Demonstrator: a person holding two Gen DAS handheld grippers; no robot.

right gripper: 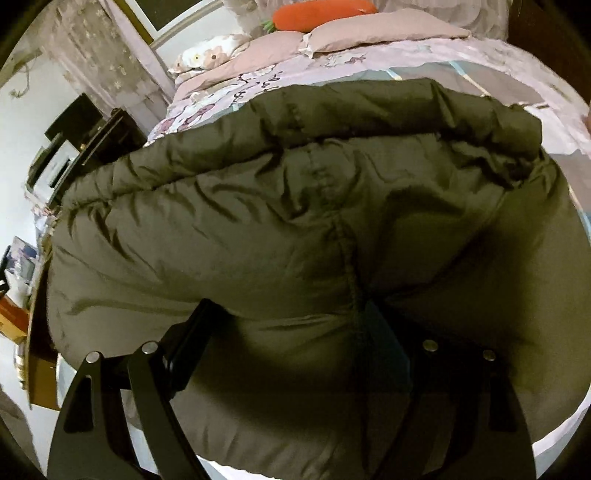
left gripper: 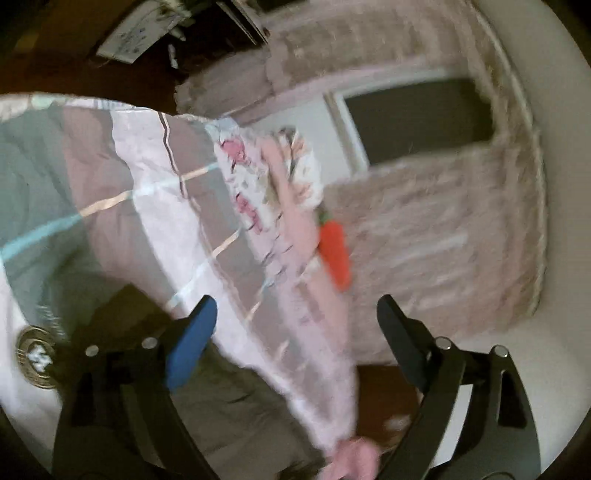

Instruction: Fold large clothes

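A large olive-green padded jacket (right gripper: pixel 295 229) lies spread on a bed and fills the right wrist view. My right gripper (right gripper: pixel 291 314) sits at the jacket's near edge; the fabric bulges between and over its fingers, so the jaw state is hidden. In the blurred, tilted left wrist view, my left gripper (left gripper: pixel 295 317) is open and empty, with a blue pad on its left finger (left gripper: pixel 192 343). It is lifted above the bed, and a part of the olive jacket (left gripper: pixel 236 402) shows low between its fingers.
The bed has a pastel striped and floral quilt (left gripper: pixel 122 192) (right gripper: pixel 461 62), pink pillows (right gripper: pixel 369 29) and an orange carrot plush (right gripper: pixel 321 14) (left gripper: pixel 334 251). Beige curtains (left gripper: pixel 424 240) frame a dark window (left gripper: pixel 417 118). Dark shelving (right gripper: pixel 92 140) stands left of the bed.
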